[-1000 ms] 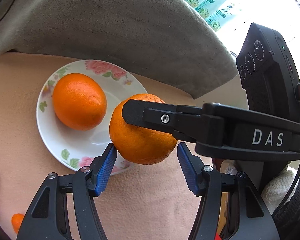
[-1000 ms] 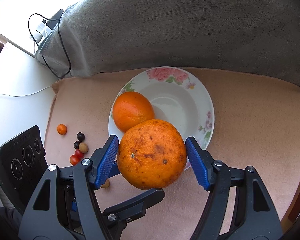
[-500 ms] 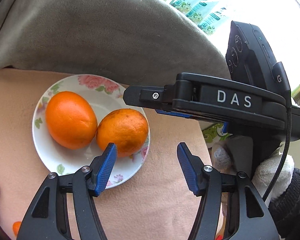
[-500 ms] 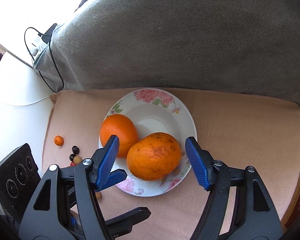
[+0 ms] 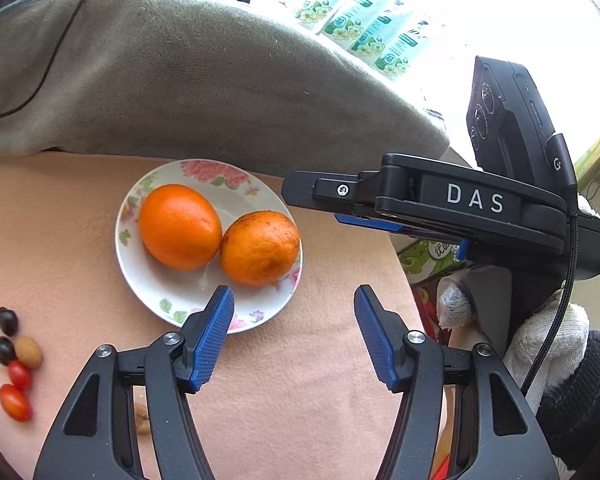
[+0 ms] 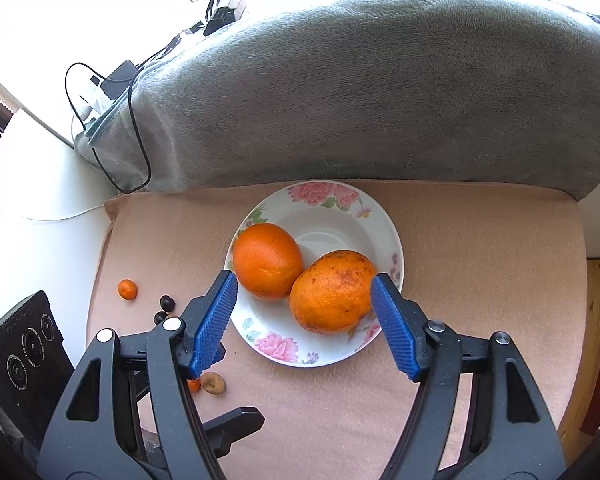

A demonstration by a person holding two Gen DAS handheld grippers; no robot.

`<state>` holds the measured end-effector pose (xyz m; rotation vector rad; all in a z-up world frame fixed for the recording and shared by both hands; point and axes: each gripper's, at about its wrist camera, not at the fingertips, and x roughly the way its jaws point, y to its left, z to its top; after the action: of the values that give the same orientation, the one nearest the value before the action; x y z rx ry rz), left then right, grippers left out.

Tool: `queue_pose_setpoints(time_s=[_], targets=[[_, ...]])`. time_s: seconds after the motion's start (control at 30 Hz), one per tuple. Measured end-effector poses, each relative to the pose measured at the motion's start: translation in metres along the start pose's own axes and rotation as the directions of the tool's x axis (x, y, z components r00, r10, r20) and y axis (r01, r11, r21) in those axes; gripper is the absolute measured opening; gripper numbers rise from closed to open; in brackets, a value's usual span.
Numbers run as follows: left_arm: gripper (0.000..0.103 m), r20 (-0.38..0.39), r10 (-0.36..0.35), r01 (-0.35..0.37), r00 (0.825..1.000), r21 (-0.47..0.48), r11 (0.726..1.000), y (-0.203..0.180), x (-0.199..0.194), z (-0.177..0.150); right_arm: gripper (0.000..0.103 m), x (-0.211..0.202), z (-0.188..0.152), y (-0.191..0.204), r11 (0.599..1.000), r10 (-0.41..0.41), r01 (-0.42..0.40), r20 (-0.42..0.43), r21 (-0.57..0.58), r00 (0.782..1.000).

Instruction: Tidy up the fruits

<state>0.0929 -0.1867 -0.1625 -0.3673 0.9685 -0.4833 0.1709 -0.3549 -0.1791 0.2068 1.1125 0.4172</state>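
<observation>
Claws first: the right claw (image 6: 300, 320) stands wide and empty above the near rim of the plate (image 6: 392, 240), lifted clear of the speckled orange (image 6: 332, 292) that sat between its pads a second ago, high over the plate. That orange now rests on the plate's near right side, touching the smooth orange (image 6: 268, 266) to its left. The left claw (image 5: 294, 338) is about half open, holds nothing, and has pulled up and back too, so the plate looks smaller and farther in its view than before. Both oranges look settled, so that step seems done. Outward to the left, on the peach cloth (image 5: 60, 220) over the counter, small fruits are still loose: two dark ones, a tan one and two red tomatoes (image 5: 16, 388) in a cluster, plus a kumquat (image 6: 127, 289) farther off. These are probably next to gather, and being small and round they may roll or slip from wide pads.
</observation>
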Motion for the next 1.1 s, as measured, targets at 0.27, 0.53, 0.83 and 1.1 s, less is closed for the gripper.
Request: queue_pose_setpoints(time_s=[0.27, 0.53, 0.83, 1.1], targets=[[0.061, -0.018, 0.028, -0.028, 0.999, -0.001, 1.0, 0.022, -0.012, -0.015, 0.072, -0.006, -0.026, 0.018, 0.999, -0.028, 0.028, 0.013, 0.03, 1.0], [0.061, -0.031, 0.084, -0.085, 0.996, -0.018, 0.996, 0.057, -0.04, -0.027, 0.072, -0.01, -0.04, 0.038, 0.998, -0.06, 0.059, 0.03, 0.011, 0.998], [0.061, -0.053, 0.197, -0.2, 0.979, -0.069, 0.977, 0.111, -0.071, -0.056, 0.076, 0.005, -0.046, 0.069, 0.998, -0.053, 0.053, -0.025, -0.023, 0.998], [0.061, -0.087, 0.25, -0.258, 0.964, -0.109, 0.96, 0.143, -0.08, -0.075, 0.076, 0.032, -0.046, 0.101, 0.999, 0.02, -0.023, -0.076, -0.032, 0.997]])
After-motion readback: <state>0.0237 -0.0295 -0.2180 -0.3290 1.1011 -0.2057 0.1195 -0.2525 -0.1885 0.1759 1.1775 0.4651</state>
